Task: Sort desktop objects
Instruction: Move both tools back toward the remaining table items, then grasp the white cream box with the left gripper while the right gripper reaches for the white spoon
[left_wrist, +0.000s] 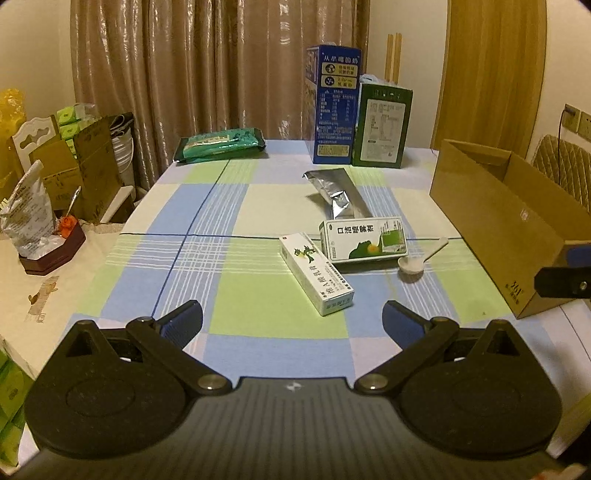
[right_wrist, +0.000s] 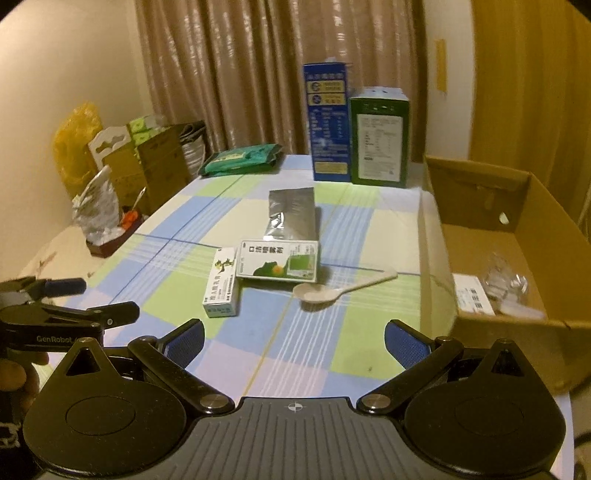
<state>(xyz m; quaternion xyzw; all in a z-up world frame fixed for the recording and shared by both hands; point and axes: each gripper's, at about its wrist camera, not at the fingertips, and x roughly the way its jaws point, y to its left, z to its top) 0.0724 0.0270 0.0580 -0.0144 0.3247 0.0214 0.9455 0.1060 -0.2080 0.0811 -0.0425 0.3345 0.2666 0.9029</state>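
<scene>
On the checked tablecloth (left_wrist: 229, 302) lie a narrow white ointment box (left_wrist: 316, 273), a wider white-and-green medicine box (left_wrist: 364, 240), a white plastic spoon (left_wrist: 421, 256) and a silver foil pouch (left_wrist: 338, 192). The same items show in the right wrist view: ointment box (right_wrist: 221, 282), medicine box (right_wrist: 279, 260), spoon (right_wrist: 332, 290), pouch (right_wrist: 291, 216). My left gripper (left_wrist: 291, 321) is open and empty, near the ointment box. My right gripper (right_wrist: 293, 341) is open and empty, just short of the spoon. A brown cardboard box (right_wrist: 517, 236) stands at the right, holding a white packet (right_wrist: 472, 295) and clear plastic (right_wrist: 506, 280).
A tall blue carton (left_wrist: 334, 105) and a green carton (left_wrist: 384, 125) stand at the table's far edge. A green wipes pack (left_wrist: 221, 144) lies far left. Boxes, bags and a small tray (left_wrist: 51, 251) crowd the left side. The cardboard box (left_wrist: 509, 221) borders the right.
</scene>
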